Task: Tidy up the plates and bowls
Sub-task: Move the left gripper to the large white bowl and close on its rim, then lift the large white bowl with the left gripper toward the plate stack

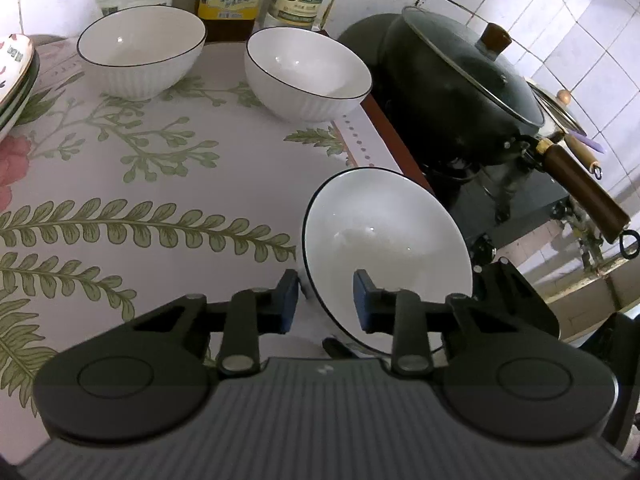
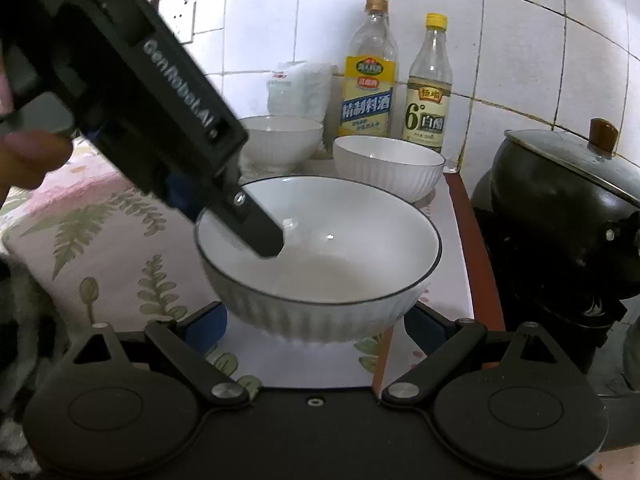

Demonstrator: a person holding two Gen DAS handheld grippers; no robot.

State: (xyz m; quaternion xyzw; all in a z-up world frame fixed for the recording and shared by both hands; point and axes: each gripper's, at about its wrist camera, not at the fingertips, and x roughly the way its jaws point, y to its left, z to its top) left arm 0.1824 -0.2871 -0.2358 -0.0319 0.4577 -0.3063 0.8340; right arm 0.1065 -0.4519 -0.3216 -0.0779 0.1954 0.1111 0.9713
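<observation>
A white ribbed bowl (image 1: 392, 240) with a dark rim is at the table's right edge, close in front of both cameras. My left gripper (image 1: 326, 300) is shut on its near rim: one blue pad outside the wall, the other inside. In the right wrist view its inner finger (image 2: 260, 232) reaches down into the bowl (image 2: 340, 260). My right gripper (image 2: 316, 326) stands wide, a pad on each side of the bowl's lower wall. The bowl hides the fingertips, so contact is unclear. Two more white bowls (image 1: 140, 52) (image 1: 308, 72) stand further back.
Stacked patterned plates (image 1: 16, 80) lie at the far left of the fern-print tablecloth (image 1: 160, 200). Two bottles (image 2: 370, 80) (image 2: 428, 92) and a white bag (image 2: 300, 88) line the tiled wall. A dark lidded pot (image 1: 460, 92) with a wooden handle sits on the stove just right of the table. A hand (image 2: 24, 156) holds the left gripper.
</observation>
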